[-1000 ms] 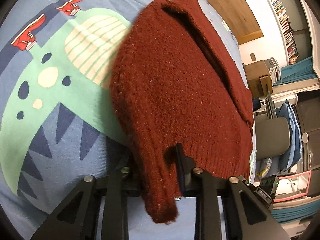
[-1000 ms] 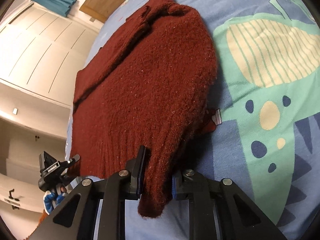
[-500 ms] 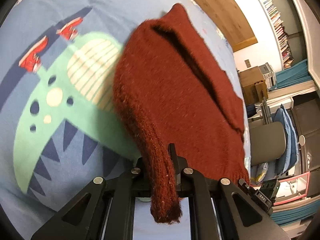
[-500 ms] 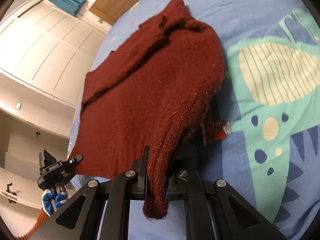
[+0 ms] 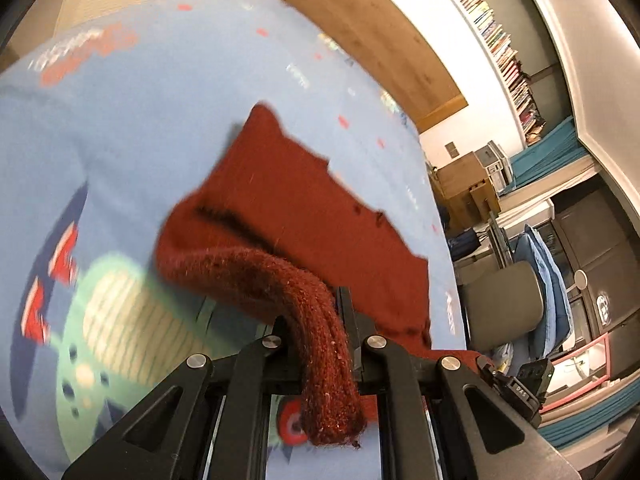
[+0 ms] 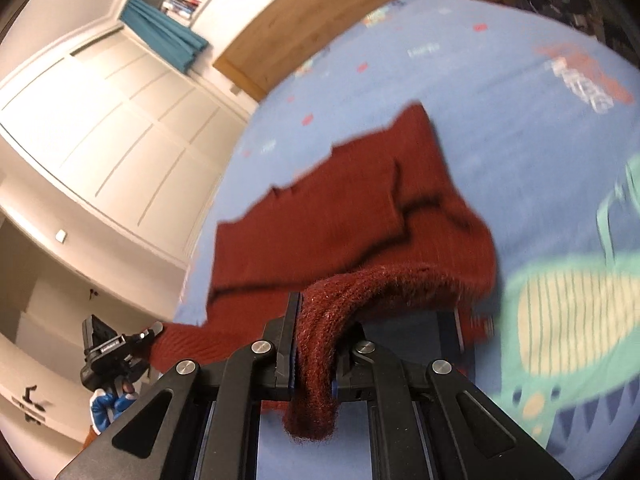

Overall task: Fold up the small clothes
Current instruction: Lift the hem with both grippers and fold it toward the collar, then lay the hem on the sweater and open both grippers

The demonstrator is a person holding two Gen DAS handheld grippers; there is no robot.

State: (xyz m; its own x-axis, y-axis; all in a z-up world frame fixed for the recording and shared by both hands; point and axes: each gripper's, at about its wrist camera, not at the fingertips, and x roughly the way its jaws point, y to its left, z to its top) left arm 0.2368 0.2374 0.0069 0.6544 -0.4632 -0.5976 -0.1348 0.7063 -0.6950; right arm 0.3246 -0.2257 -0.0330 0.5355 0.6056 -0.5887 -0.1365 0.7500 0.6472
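Bedding point(image 5: 160, 152) printed with a dinosaur carries the maroon sweater point(image 5: 312, 216), whose near hem has just been lifted by both clamped tongs, left point(image 5: 320, 344) and right point(image 6: 316, 344), ready for folding over.

Sweater point(image 5: 304, 216): dark red fuzzy knit wool, matt, ribbed edge. Bed sheet point(image 5: 168, 92): smooth printed cotton-like cloth. Left gripper point(image 5: 320, 344) and right gripper point(image 6: 316, 344): matt black plastic, shiny metal screws. Headboard point(image 5: 372, 28): wood.
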